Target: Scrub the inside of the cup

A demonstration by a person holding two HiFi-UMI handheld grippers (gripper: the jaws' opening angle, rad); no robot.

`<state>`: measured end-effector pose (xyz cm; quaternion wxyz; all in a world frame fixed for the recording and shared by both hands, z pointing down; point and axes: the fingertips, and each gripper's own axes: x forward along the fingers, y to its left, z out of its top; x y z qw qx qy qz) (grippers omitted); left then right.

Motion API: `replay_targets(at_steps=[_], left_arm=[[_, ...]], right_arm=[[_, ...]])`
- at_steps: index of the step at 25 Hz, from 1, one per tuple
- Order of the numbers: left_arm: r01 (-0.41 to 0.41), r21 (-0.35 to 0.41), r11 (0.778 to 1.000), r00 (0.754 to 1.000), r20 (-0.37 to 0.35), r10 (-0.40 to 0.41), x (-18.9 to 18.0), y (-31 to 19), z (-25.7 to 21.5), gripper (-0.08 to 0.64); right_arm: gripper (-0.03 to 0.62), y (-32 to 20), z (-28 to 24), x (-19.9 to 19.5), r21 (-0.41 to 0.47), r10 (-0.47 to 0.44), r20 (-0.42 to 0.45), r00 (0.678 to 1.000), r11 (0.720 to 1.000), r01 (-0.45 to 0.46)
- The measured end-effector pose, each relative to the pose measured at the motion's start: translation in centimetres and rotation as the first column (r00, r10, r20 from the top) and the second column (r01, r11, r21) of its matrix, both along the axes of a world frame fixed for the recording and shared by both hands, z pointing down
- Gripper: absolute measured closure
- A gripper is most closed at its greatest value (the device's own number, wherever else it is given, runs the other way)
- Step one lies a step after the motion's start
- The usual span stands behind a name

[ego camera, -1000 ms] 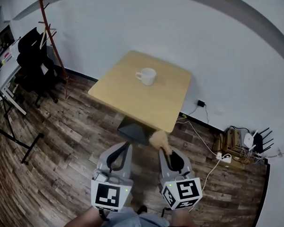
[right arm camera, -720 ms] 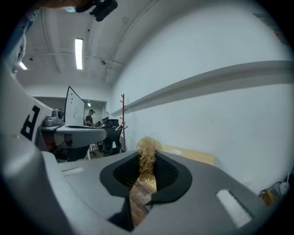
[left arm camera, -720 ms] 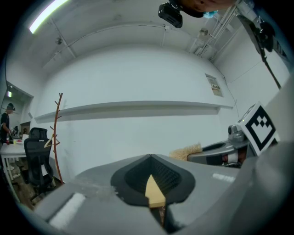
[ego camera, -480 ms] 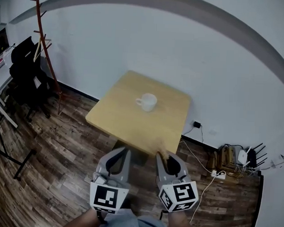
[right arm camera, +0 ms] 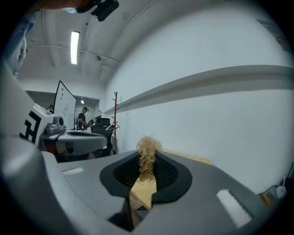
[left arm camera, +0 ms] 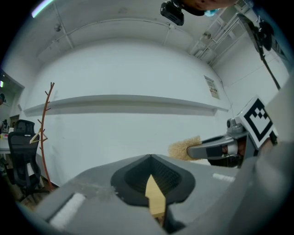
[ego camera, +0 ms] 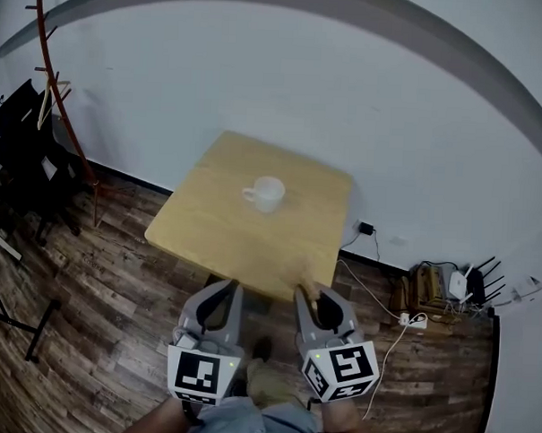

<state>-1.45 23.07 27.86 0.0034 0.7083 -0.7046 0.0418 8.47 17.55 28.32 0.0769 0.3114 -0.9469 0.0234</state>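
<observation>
The left gripper (left arm camera: pixel 151 161) has its jaws pressed together with nothing between them. The right gripper (right arm camera: pixel 146 161) has its jaws clamped on a straw-coloured fibre scrubber (right arm camera: pixel 147 151), whose tuft sticks out past the jaw tips. The white cup (ego camera: pixel 266 194) stands upright on the wooden table (ego camera: pixel 198 239), well ahead of both pairs of jaws

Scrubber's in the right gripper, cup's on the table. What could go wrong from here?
1. The white cup stands unheld on the table, and the left gripper is shut and empty; scrubbing could slide or tip it.
2. Only a loose tuft of the scrubber shows past the jaws of the right gripper; it might pull out inside the cup.
</observation>
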Motion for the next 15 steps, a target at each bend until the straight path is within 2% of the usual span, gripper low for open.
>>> replay_targets(at_steps=[2,5,8,11,15], left_arm=[[-0.007,-0.011,1.0,1.0,0.015,0.007,-0.3,-1.3,0.6,0.543],[0.002,-0.038,0.999,0.999,-0.04,-0.004,-0.8,-3.2,1.3,0.543],[-0.013,-0.051,0.999,1.0,0.001,0.013,-1.7,-5.6,2.0,0.543],[-0.016,-0.069,0.997,1.0,-0.017,0.015,-2.8,-8.0,2.2,0.543],[-0.022,-0.088,0.996,1.0,0.004,0.023,-4.5,-11.4,2.5,0.543]], right_arm=[[0.525,-1.1,0.5,-0.1,-0.011,0.006,0.002,1.0,1.0,-0.006],[0.525,-3.0,1.4,-0.6,-0.028,0.013,0.004,1.0,1.0,-0.013],[0.525,-5.6,2.2,-1.6,-0.047,0.014,0.007,1.0,0.999,-0.014],[0.525,-8.0,2.5,-3.0,-0.064,0.01,0.016,1.0,0.998,-0.009],[0.525,-11.3,2.7,-4.3,-0.08,0.008,0.028,1.0,0.997,-0.006]])
